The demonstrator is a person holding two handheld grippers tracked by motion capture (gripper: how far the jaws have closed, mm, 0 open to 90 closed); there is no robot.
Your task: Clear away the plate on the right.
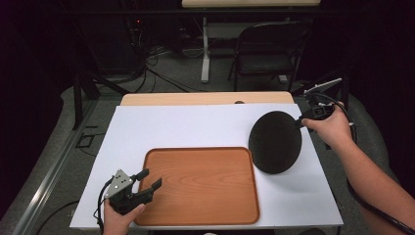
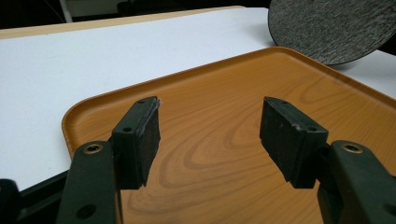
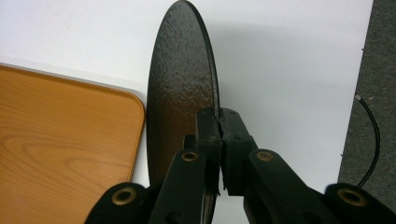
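While the right gripper [image 3: 219, 135] clamps the black disc [image 1: 275, 142] by its rim above the tabletop [image 1: 186, 125], the left gripper [image 2: 210, 135] gapes w/ nothing between, over the tray [image 1: 205, 200].

My left gripper [image 1: 148, 182] is matte black, with a grey three-cornered plate on top dotted with small dark marks and a black cable looping off its back — its two jaws end in thick black rubbery pads [image 2: 144, 140], each arm fixed with a brass-coloured rivet and small dark screw holes. My right gripper [image 3: 219, 123] is the same black build — brass eyelets along its arms, a dark cable trailing past my bare forearm.
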